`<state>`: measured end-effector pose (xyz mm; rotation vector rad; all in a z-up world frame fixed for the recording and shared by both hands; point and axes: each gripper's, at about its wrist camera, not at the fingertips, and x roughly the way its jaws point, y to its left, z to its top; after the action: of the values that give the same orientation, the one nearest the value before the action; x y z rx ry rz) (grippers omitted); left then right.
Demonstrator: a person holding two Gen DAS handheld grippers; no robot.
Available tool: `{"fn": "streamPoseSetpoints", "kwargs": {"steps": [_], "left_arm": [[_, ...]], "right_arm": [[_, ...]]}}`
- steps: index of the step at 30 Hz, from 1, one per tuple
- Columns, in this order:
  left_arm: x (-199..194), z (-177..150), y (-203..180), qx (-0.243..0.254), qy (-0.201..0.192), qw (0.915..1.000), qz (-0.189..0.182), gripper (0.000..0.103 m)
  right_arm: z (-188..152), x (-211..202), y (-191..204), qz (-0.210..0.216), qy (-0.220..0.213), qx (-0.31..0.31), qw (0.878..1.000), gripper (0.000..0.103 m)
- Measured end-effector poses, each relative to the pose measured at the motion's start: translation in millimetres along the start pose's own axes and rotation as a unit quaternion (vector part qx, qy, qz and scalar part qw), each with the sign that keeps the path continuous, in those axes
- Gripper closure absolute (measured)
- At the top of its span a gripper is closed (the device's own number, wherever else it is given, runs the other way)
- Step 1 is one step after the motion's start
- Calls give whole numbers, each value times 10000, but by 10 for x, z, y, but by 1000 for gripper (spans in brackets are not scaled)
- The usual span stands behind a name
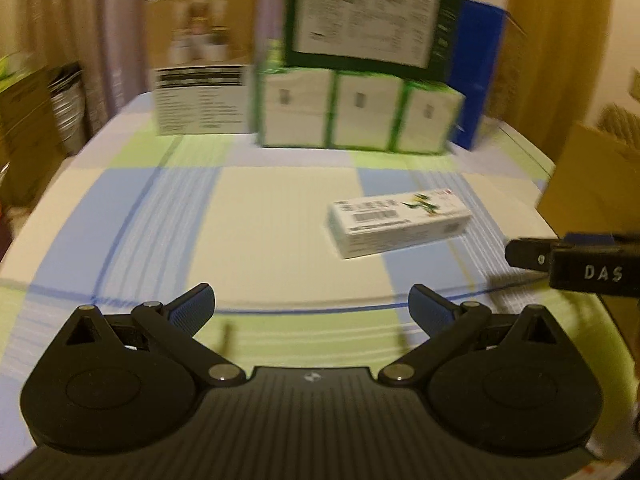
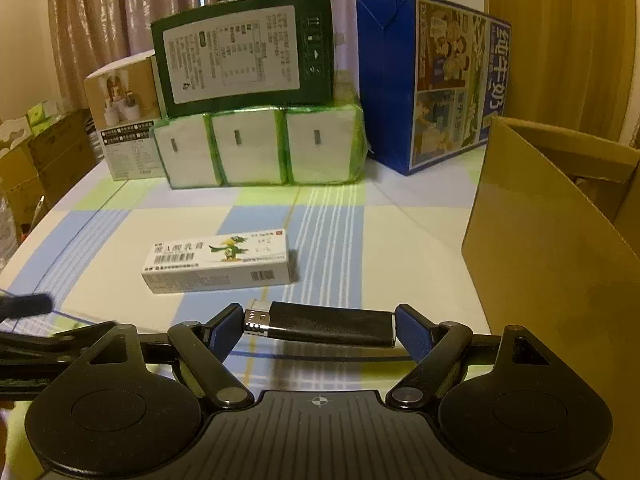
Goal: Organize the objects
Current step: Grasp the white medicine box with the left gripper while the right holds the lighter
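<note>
A black lighter (image 2: 324, 323) with a silver head lies crosswise between the blue pads of my right gripper (image 2: 320, 330), which is shut on its two ends just above the cloth. A small white ointment box (image 2: 218, 261) with a green bird print lies flat on the checked tablecloth ahead of it; the same ointment box (image 1: 400, 222) shows right of centre in the left wrist view. My left gripper (image 1: 312, 312) hangs open over the cloth with nothing between its fingers. The right gripper's finger (image 1: 576, 264) shows at the right edge there.
At the back stand a brown photo box (image 2: 124, 120), a pack of tissues (image 2: 260, 148) with a dark green box (image 2: 244, 52) on top, and a tall blue carton (image 2: 432, 80). An open cardboard box (image 2: 552, 216) stands at the right edge of the table.
</note>
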<state>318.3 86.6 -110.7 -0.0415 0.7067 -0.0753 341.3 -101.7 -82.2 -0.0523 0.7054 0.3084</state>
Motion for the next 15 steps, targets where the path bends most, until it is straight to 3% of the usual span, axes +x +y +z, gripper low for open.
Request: {"fn": "streamPoseSetpoints", "kwargs": {"steps": [3, 9, 12, 14, 15], "left_arm": [[152, 66, -81, 477, 43, 9985, -279, 9], [384, 288, -228, 1461, -34, 9879, -510, 13], [522, 410, -322, 1852, 134, 9797, -757, 22], [623, 483, -395, 2038, 302, 9746, -872, 34], [654, 514, -435, 2164, 326, 9716, -904, 34]], "right_arm": [[-22, 55, -41, 100, 112, -55, 9999, 24], [-75, 176, -99, 218, 281, -189, 9992, 24], [-67, 204, -147, 205, 336, -118, 9992, 24], [-67, 213, -168, 189, 352, -82, 9992, 24], [-73, 214, -179, 188, 365, -53, 9991, 24]]}}
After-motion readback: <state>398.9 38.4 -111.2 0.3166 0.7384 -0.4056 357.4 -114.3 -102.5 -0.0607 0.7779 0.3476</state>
